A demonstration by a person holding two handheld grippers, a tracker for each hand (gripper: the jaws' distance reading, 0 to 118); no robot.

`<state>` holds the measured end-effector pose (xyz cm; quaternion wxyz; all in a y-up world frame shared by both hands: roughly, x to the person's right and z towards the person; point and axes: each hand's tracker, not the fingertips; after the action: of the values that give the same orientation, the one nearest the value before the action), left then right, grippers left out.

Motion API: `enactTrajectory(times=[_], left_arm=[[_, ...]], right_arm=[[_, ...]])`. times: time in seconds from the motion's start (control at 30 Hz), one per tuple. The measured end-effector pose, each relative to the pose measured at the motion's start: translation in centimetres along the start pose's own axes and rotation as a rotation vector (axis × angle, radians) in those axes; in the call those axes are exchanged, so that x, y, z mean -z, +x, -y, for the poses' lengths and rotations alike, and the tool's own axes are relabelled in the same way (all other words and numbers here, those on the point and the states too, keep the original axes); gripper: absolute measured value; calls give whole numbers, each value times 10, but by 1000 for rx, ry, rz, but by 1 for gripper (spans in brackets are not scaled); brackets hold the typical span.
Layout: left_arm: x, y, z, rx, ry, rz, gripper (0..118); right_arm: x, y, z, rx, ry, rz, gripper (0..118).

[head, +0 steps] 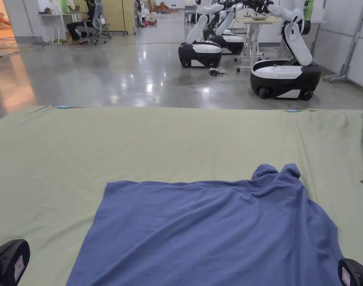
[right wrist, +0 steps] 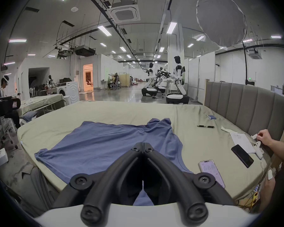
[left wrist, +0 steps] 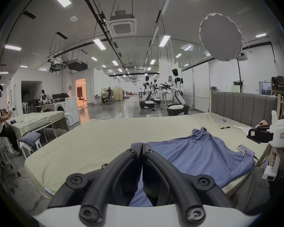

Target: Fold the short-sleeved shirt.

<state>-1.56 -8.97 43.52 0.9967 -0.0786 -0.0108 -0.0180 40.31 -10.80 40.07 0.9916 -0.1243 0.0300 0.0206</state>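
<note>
A blue short-sleeved shirt point(head: 214, 231) lies spread on the pale green bed sheet point(head: 140, 149), with a bunched sleeve at its far right. Its near part hangs over the bed's edge. In the left gripper view, my left gripper point(left wrist: 142, 146) is shut above the shirt's point(left wrist: 195, 156) left corner, with no cloth between the tips. My right gripper point(right wrist: 143, 144) is shut too, hovering over the shirt's point(right wrist: 105, 145) near right part. The head view catches the left gripper's body point(head: 7, 260) and the right gripper's body point(head: 355, 273) in the bottom corners.
To the right of the shirt lie a pen point(right wrist: 205, 126), two phones point(right wrist: 211, 171) point(right wrist: 242, 155) and a paper sheet point(right wrist: 241, 142), next to a person's hand point(right wrist: 262, 137). A grey headboard point(right wrist: 244, 106) closes the right side. Wheeled robots point(head: 285, 74) stand beyond the bed.
</note>
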Motion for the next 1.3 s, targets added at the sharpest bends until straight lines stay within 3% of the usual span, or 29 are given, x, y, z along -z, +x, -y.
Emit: enactTrajectory(times=[0.23, 0.4, 0.43, 0.5, 0.6, 0.9, 1.03, 1.1, 1.13, 1.17, 1.2, 1.23, 1.3], left_arm=[[1, -6, 3, -32, -40, 16, 3], [6, -15, 18, 38, -119, -20, 4], [9, -21, 24, 47, -155, -7, 7], [19, -33, 36, 29, -250, 15, 44], [38, -55, 68, -49, -425, 55, 54], [78, -78, 123, -210, -587, 133, 56], [94, -77, 136, -170, -684, 123, 52], [94, -71, 131, -119, -693, 110, 45], [96, -68, 128, -79, -719, 114, 34], [98, -66, 127, -85, -715, 129, 13], [100, -64, 126, -117, -724, 188, 12], [101, -57, 128, -89, -731, 152, 12], [104, -43, 132, 75, -744, 123, 12]], right_arm=[[2, 5, 0, 20, -4, -6, 0], [2, 7, 7, 20, -45, 0, 0], [1, 8, 10, 32, -53, 1, 0], [1, 11, 13, 59, -71, 2, 0], [3, 17, 21, 92, -110, -7, 0], [-7, 29, 32, 101, -173, 51, 0], [-12, 39, 36, 138, -193, 81, 0], [-16, 44, 38, 150, -198, 100, 0], [-17, 46, 40, 156, -204, 112, 0], [-18, 49, 41, 161, -209, 120, 0], [-19, 52, 43, 169, -217, 127, 0], [-20, 56, 44, 172, -226, 134, 0], [-24, 63, 47, 184, -233, 173, 0]])
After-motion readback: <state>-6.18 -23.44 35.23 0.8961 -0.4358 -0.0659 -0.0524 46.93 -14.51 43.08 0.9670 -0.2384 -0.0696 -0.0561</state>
